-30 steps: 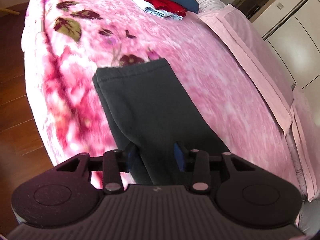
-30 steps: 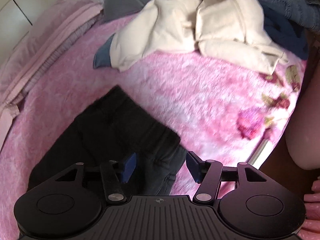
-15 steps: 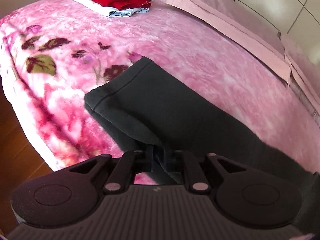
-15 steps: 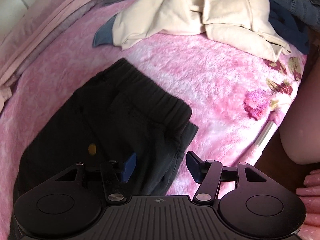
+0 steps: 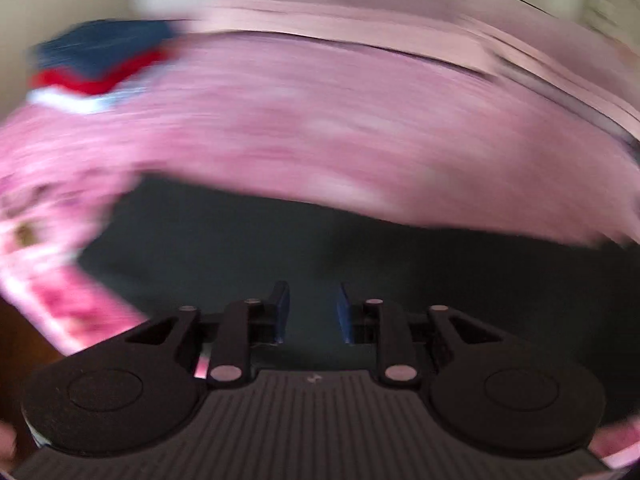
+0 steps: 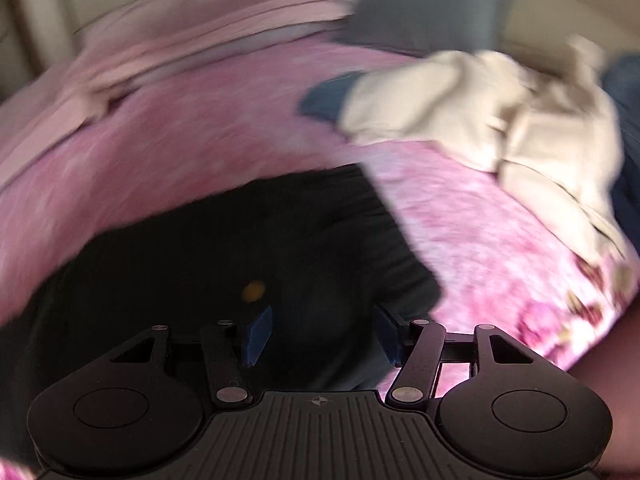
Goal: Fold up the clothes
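Observation:
Dark trousers [image 5: 240,248] lie on the pink floral blanket [image 5: 320,128]; both views are blurred by motion. In the left wrist view my left gripper [image 5: 312,300] hovers low over the trouser cloth. Its jaws are opening, with a clear gap between the blue pads and only dark cloth seen behind it. In the right wrist view my right gripper [image 6: 322,320] stands open above the waistband end of the trousers [image 6: 240,240], beside a small yellow spot [image 6: 253,291]. Nothing is pinched between its pads.
A folded stack of blue, red and white clothes [image 5: 100,64] sits at the blanket's far left. A cream garment [image 6: 500,120] and blue jeans [image 6: 624,80] lie heaped at the right. A grey pillow [image 6: 432,8] and pink bedding [image 5: 400,12] lie behind. Wooden floor [image 5: 16,340] shows at the bed's edge.
Half a second ago the left gripper was shut on the trouser leg's edge; now its pads stand apart. Both views have rolled and swung, and the right gripper sits further over the waistband.

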Demonstrator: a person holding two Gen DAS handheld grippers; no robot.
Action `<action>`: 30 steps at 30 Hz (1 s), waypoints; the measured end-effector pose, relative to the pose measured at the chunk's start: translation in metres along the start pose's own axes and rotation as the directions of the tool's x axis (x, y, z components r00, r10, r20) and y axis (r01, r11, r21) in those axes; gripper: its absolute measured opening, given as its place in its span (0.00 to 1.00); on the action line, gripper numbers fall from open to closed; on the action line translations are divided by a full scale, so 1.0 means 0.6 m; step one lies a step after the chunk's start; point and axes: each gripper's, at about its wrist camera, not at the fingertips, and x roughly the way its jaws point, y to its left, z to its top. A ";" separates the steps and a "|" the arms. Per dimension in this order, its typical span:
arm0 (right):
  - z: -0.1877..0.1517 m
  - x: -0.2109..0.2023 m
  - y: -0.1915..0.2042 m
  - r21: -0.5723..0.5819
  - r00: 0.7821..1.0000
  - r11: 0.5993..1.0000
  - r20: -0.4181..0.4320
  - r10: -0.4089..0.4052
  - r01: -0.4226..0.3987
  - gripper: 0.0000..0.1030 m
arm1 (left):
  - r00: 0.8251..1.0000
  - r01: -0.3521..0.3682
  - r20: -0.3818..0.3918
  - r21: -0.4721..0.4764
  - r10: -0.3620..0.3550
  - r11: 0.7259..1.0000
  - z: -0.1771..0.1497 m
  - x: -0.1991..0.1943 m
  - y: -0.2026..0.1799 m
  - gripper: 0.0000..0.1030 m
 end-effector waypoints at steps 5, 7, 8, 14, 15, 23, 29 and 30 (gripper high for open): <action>-0.017 -0.001 0.001 -0.002 0.997 0.997 -0.014 0.078 -0.078 0.57 | 0.972 0.233 -0.043 0.117 -0.229 0.965 -0.022 0.020 -0.135 0.18; -0.019 -0.009 0.001 -0.008 0.993 0.993 0.012 0.121 -0.121 0.57 | 0.956 0.293 -0.056 0.145 -0.288 0.945 -0.030 0.023 -0.170 0.18; -0.020 -0.011 0.006 -0.033 0.990 0.990 0.026 0.138 -0.137 0.57 | 0.950 0.312 -0.063 0.189 -0.306 0.931 -0.034 0.025 -0.191 0.18; -0.081 0.054 0.060 -0.394 0.990 0.912 -0.124 0.072 -0.115 0.52 | 0.962 0.253 -0.183 0.320 -0.203 0.913 -0.097 0.058 -0.223 0.17; -0.092 0.048 0.054 -0.401 0.991 0.908 -0.104 0.085 -0.120 0.52 | 0.964 0.244 -0.179 0.303 -0.196 0.921 -0.099 0.054 -0.216 0.17; -0.051 0.003 0.048 -0.307 0.983 0.934 -0.062 0.174 -0.185 0.51 | 0.956 0.285 -0.163 0.312 -0.244 0.906 -0.069 0.027 -0.261 0.14; -0.086 0.026 0.046 -0.338 0.978 0.924 -0.165 0.128 -0.178 0.50 | 0.953 0.280 -0.222 0.394 -0.204 0.876 -0.101 0.051 -0.297 0.16; -0.079 0.017 0.037 -0.299 0.974 0.934 -0.169 0.148 -0.194 0.50 | 0.952 0.283 -0.228 0.392 -0.206 0.876 -0.099 0.049 -0.296 0.16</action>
